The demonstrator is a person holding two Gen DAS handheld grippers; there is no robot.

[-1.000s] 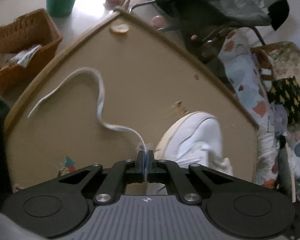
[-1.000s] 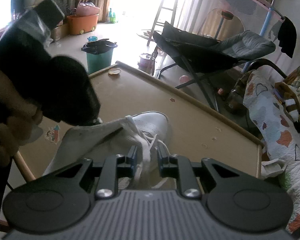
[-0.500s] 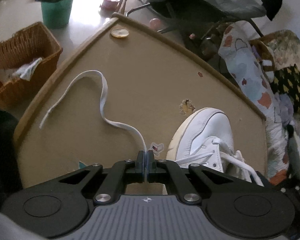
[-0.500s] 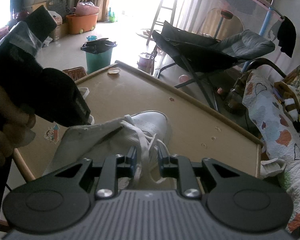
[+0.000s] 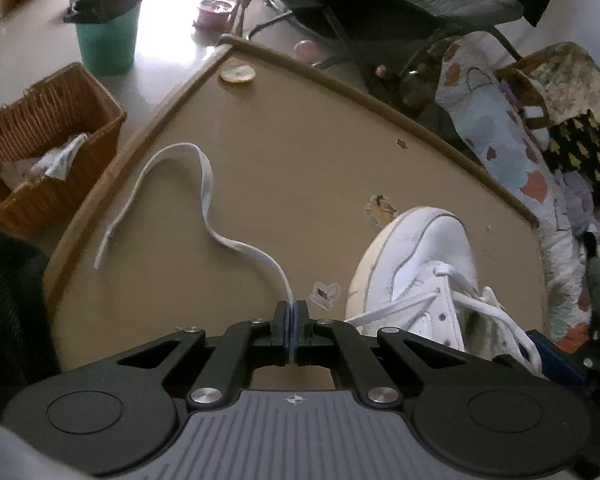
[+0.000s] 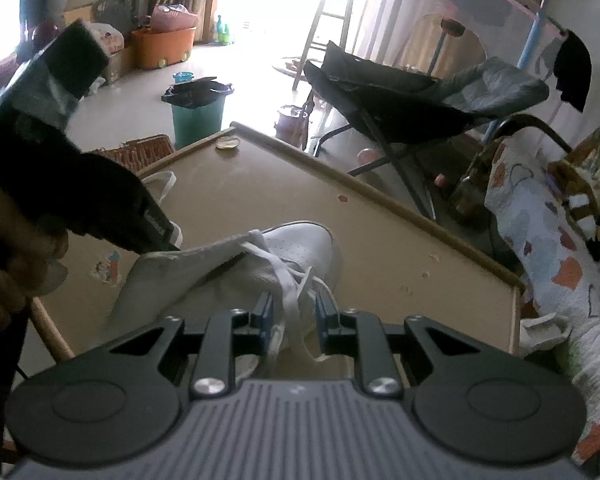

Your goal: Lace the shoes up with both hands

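A white sneaker (image 5: 420, 252) lies on the tan table (image 5: 300, 160), toe pointing away. My left gripper (image 5: 291, 312) is shut on one white lace (image 5: 204, 184), which snakes loose across the table to the left of the shoe. In the right wrist view, the left gripper (image 6: 168, 236) sits at the shoe's left side, held by a hand (image 6: 20, 256). My right gripper (image 6: 292, 312) stands over the sneaker (image 6: 300, 240), jaws narrowly apart, closed on the laced upper with a lace strand (image 6: 290, 300) between them.
A wicker basket (image 5: 48, 140) and a green bin (image 5: 108, 40) stand on the floor beyond the table's left edge. A round disc (image 5: 238, 74) lies at the far corner. A dark folding chair (image 5: 380, 0) and a patterned quilt (image 5: 500, 152) crowd the right side.
The left gripper has rolled and eased left of the shoe with the lace still pinched; the sneaker's laced front has come into its view. The right gripper has not moved.
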